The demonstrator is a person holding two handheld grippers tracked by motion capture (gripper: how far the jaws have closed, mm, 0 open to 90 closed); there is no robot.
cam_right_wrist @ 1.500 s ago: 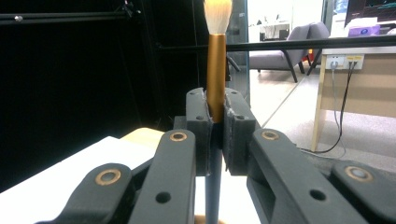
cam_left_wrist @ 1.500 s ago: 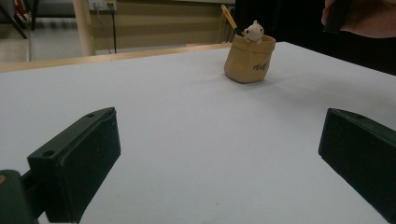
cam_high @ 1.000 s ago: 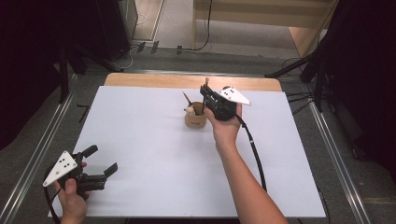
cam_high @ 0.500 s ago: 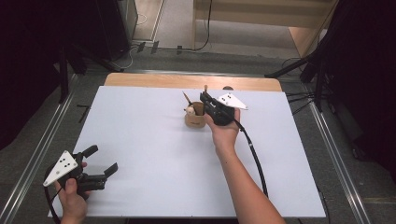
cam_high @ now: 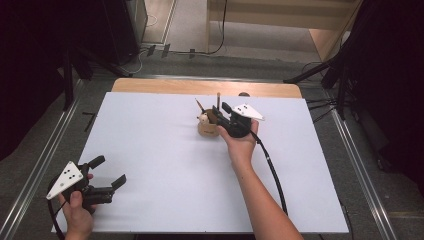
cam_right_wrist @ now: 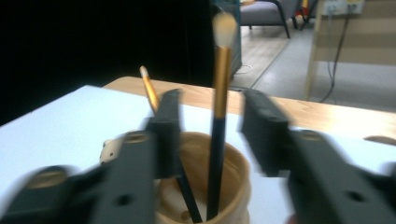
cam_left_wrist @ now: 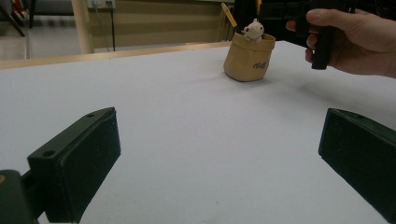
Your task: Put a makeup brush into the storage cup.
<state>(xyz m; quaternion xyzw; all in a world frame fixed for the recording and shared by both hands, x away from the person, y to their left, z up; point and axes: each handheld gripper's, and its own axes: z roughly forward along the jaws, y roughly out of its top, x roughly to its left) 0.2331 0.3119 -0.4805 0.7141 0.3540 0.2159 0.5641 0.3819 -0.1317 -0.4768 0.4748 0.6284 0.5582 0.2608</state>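
Note:
A tan fabric cup [cam_high: 206, 129] stands at the far middle of the white table [cam_high: 165, 165], with a small pale bear figure [cam_left_wrist: 254, 30] at its rim. Two pencils stand in it: a dark one with a gold upper part [cam_right_wrist: 218, 116] and a slanted yellow one [cam_right_wrist: 149, 91]. My right gripper [cam_high: 218, 112] hovers right above the cup [cam_right_wrist: 236, 182]. Its jaws have just been opening, and the dark pencil stands free between them, untouched by the pads. My left gripper [cam_high: 108, 173] rests open and empty at the near left corner.
A bare wooden strip [cam_high: 200, 87] runs along the table's far edge. Metal rails [cam_high: 30, 175] flank the table on both sides. The right gripper's cable [cam_high: 272, 172] trails back along the forearm over the table.
My right gripper has sunk slightly onto the cup and its jaws have parted, letting go of the dark pencil, which now stands in the cup. The left gripper has stayed put.

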